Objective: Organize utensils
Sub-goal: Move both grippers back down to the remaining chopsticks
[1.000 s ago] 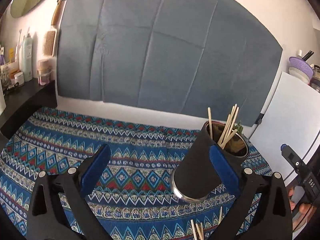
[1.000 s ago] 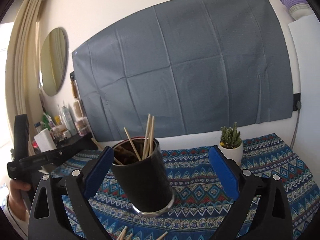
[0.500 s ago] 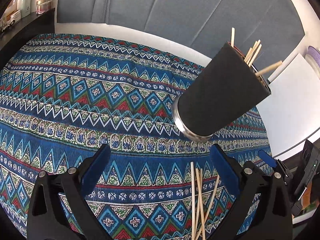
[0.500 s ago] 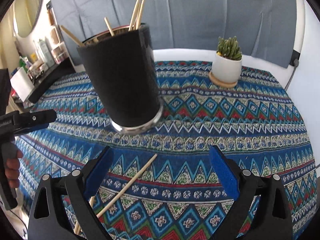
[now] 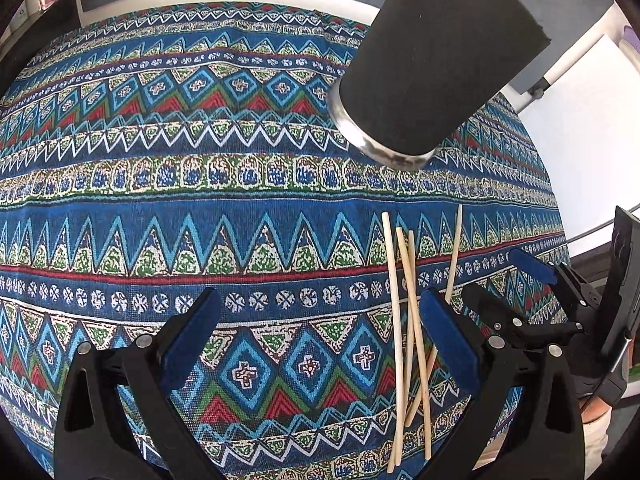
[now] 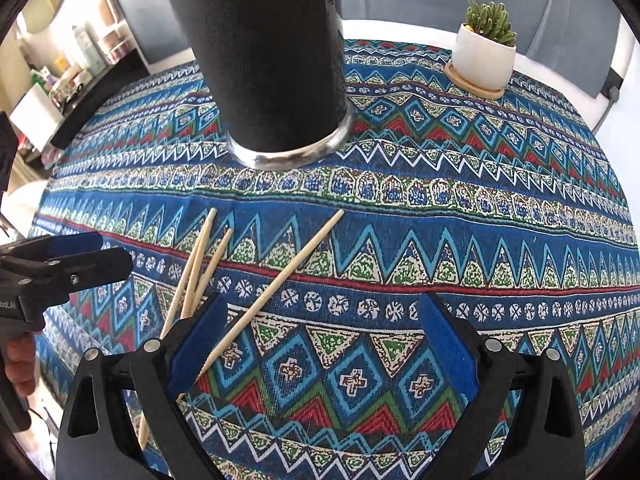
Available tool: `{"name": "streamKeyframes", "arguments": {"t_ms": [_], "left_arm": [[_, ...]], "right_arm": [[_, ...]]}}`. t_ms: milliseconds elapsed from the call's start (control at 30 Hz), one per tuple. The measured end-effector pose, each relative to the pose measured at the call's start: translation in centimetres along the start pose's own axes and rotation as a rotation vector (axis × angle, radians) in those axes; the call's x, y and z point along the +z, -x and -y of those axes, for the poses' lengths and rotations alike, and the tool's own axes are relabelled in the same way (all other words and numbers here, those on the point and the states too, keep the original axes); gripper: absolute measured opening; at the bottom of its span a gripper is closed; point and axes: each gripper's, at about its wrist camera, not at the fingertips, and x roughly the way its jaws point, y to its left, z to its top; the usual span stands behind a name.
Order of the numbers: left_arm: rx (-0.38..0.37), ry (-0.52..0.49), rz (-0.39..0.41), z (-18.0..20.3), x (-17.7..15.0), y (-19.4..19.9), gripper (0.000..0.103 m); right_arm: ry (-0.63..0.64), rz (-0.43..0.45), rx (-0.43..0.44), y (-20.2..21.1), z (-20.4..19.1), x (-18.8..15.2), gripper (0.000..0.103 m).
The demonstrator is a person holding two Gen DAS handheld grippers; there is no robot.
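Both grippers hung over the patterned tablecloth (image 5: pixel 168 184), neither holding anything. Left gripper (image 5: pixel 318 342): jaws wide apart, empty. Right gripper (image 6: pixel 322 344): same, wide apart, empty.

Four loose chopsticks (image 5: pixel 404 312) lay on the cloth in a rough crossed bundle, just in front of the black holder cup (image 5: pixel 432 60). The cup stood upright with more sticks poking out the top. From the right wrist view, one stick (image 6: pixel 276 284) lay apart from the other three and ran under the right gripper's left finger.

My read: the step in hand was picking up a loose stick. The separated one looked the easier target, no neighbours to drag. Straddle it across its length near the middle, pads low to the cloth, close slowly so it doesn't roll. The left gripper's right finger (image 5: pixel 448 340) overlapped the bundle, so it should shift right before closing.

Small potted cactus (image 6: pixel 482 52) sat far off, no interference.
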Motion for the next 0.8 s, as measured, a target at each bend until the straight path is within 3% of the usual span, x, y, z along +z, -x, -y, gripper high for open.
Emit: {"name": "streamKeyframes", "arguments": {"t_ms": [133, 400, 533, 800], "left_arm": [[-0.002, 0.026, -0.034, 0.1, -0.1, -1.1, 0.097], [0.033, -0.009, -0.009, 1.2, -0.2, -1.4, 0.097], [0.039, 0.041, 0.009, 1.1, -0.1, -1.1, 0.097], [0.13, -0.038, 0.023, 2.7, -0.5, -1.9, 0.097]], "right_arm": [[0.044, -0.004, -0.019, -0.2, -0.9, -0.7, 0.092], [0.097, -0.003, -0.032, -0.4, -2.1, -1.6, 0.092], [0.109, -0.007, -0.047, -0.9, -2.6, -1.6, 0.093], [0.093, 0.008, -0.028, -0.9, -1.7, -1.9, 0.095]]}}
